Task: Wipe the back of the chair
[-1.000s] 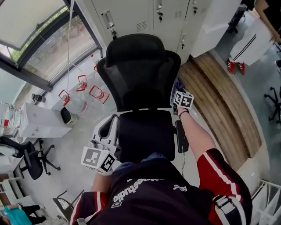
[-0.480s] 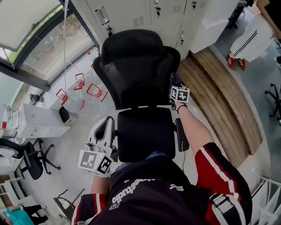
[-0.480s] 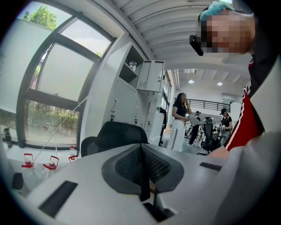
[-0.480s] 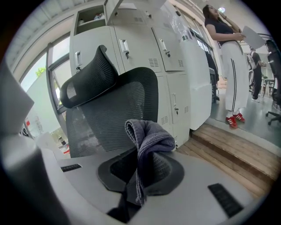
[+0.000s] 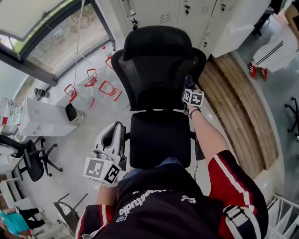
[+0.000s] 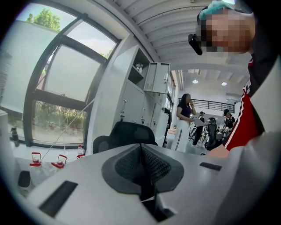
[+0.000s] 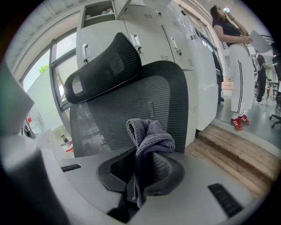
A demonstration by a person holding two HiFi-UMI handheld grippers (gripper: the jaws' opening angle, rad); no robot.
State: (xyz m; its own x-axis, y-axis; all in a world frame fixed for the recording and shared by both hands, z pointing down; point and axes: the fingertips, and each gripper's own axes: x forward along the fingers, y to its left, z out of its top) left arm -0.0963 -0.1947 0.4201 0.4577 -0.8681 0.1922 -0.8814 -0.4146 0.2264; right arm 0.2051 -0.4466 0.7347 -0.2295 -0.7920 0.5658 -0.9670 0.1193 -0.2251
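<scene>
the right claw is clamped on a grey cloth, which bunches up above the pads and hangs in a strip down between them. in the head view the right claw is held at the right edge of the black office chair, level with the lower part of the mesh backrest, with the cloth up against that edge; whether cloth and mesh actually touch cannot be told. the right gripper view looks onto the front of the backrest, with the headrest above it.

the left claw has its pads pressed together with nothing between them. it is held low at the left of the seat, beside the left armrest, well apart from the backrest.

white lockers stand behind the chair, a wooden step runs to its right, and bottles with red handles stand on the floor by the window. a person holding papers stands by the lockers.
</scene>
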